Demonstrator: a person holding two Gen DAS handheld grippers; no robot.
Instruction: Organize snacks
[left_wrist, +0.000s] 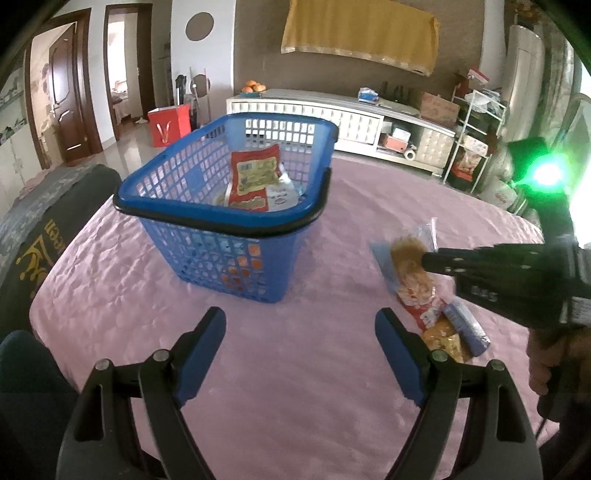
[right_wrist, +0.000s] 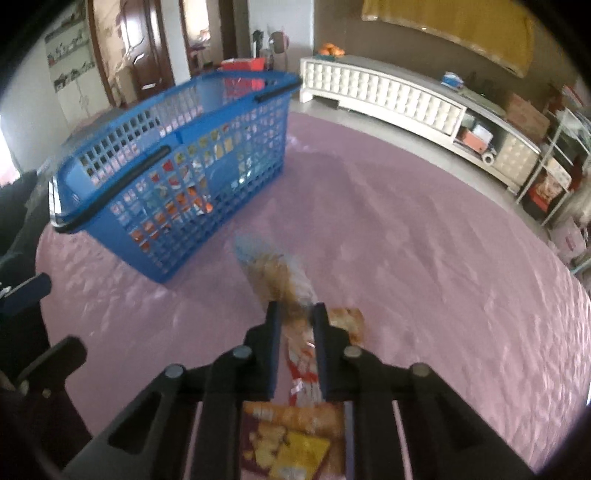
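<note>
A blue plastic basket (left_wrist: 207, 236) with a black handle stands on the pink tablecloth and holds a red snack packet (left_wrist: 255, 177) and other packets. My left gripper (left_wrist: 301, 332) is open and empty, in front of the basket. My right gripper (right_wrist: 295, 314) is shut on a clear bag of brown pastry snacks (right_wrist: 280, 269); it also shows in the left wrist view (left_wrist: 410, 266), to the right of the basket. A yellow and purple snack packet (right_wrist: 295, 439) lies under the right gripper, and it shows in the left wrist view (left_wrist: 448, 339).
The pink cloth (left_wrist: 295, 387) covers the whole table. A dark chair back (left_wrist: 48, 229) stands at the table's left edge. A white low cabinet (left_wrist: 332, 114) runs along the far wall, with a wire shelf (left_wrist: 472, 140) to its right.
</note>
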